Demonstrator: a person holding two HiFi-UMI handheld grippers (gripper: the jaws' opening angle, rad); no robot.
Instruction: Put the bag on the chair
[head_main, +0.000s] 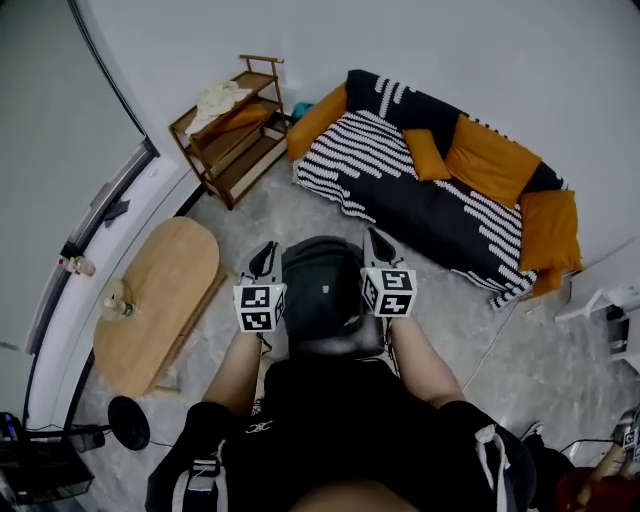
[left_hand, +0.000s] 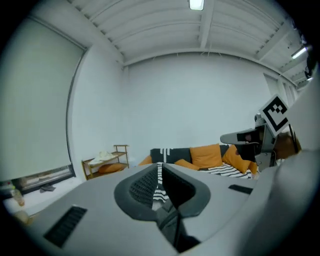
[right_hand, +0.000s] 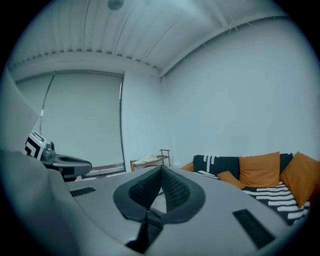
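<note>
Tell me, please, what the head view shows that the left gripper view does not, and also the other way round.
Only the head view shows the bag, in front of the person between the left gripper and the right gripper, and the person's arms. Only the left gripper view shows the ceiling with its lamp, and that gripper's own jaws up close, almost together with nothing between them. Both views show the sofa, its orange cushions, the wooden shelf and the right gripper.
</note>
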